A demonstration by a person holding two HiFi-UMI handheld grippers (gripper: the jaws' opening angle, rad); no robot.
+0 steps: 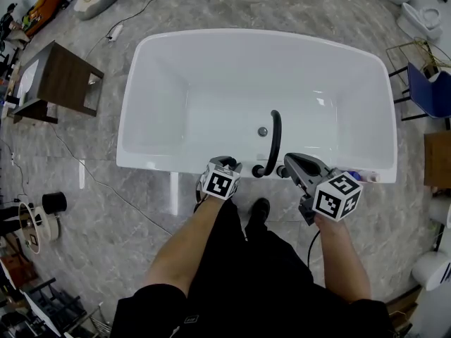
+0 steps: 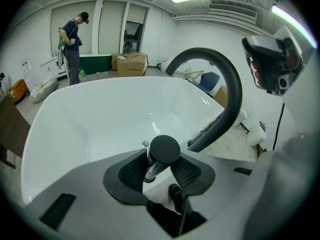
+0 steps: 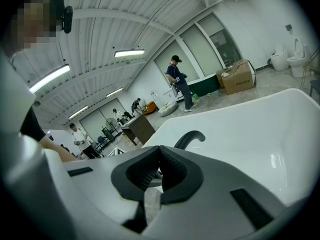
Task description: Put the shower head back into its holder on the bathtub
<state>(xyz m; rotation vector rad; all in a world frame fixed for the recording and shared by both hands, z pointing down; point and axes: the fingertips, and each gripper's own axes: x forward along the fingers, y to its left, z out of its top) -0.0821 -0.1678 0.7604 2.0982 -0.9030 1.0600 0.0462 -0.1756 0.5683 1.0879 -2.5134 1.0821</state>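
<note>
**Shower head gripped at the near rim, not yet seated**

I have the shower head [image 2: 164, 153] between the jaws of the left tool [image 2: 161, 173]. Both ribbed pads press on its sides, so this tool is gripping it. It is at the near edge of the bathtub [image 1: 151, 162], about the middle of that edge, just to the left of the foot of the arched black spout [image 1: 275, 138]. The right tool [image 3: 159, 159] is at the same edge, on the other side of the spout. Its jaws are together at the tips, and I see nothing held in them.

As I judge it, the pick-up is done and the shower head is brought over the rim. What is left is to lower it into the holder and then to release it. I cannot say that it already sits in anything. Under the jaws I see a bit of the white rim and a small black fitting [image 2: 175, 191] with a thin line coming from it. It may be the holder or the hose end; I cannot tell which.

The shower head has a short stick shape. Its long axis stands steep, close to upright. The round black end points up toward the camera of the left tool, and the bright metal end points down to the rim. In the head view the left tool covers it.
</note>
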